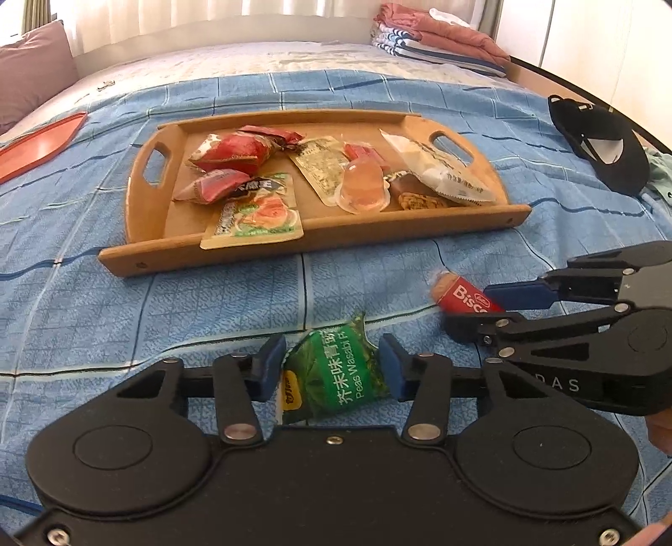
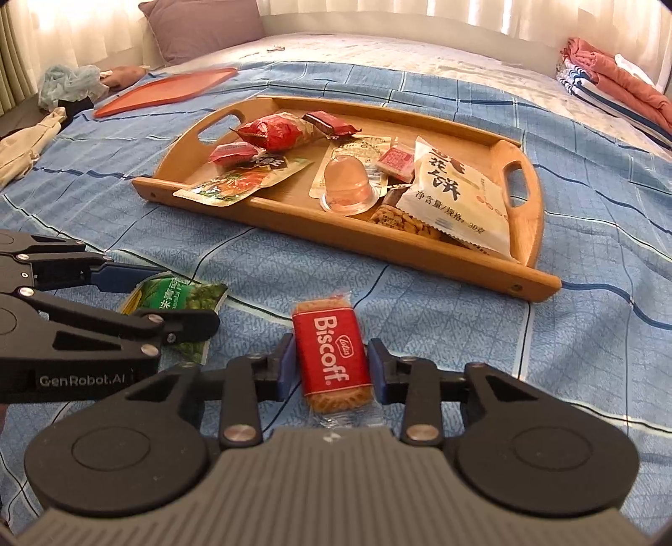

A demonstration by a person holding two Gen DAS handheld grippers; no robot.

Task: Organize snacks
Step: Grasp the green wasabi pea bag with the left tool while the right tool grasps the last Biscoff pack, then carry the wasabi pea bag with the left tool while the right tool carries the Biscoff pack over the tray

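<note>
A green wasabi peas packet (image 1: 336, 369) lies on the blue checked bedspread, and my left gripper (image 1: 332, 365) is shut on it, its blue pads pressing both sides. Just to the right, my right gripper (image 2: 332, 369) is shut on a red Biscoff biscuit (image 2: 332, 357), which also rests on the bedspread. The right wrist view shows the left gripper (image 2: 176, 300) and the green packet (image 2: 185, 294) at the left. A wooden tray (image 1: 315, 248) with handles sits beyond both grippers. It holds several snack packets and a pink jelly cup (image 1: 361, 189).
An orange-red flat tray (image 2: 168, 88) lies at the far left of the bed. A black cap (image 1: 605, 143) sits at the right edge. Folded clothes (image 1: 441, 38) are stacked at the back right, a mauve pillow (image 2: 201, 25) at the back left, loose cloths (image 2: 67, 84) beside it.
</note>
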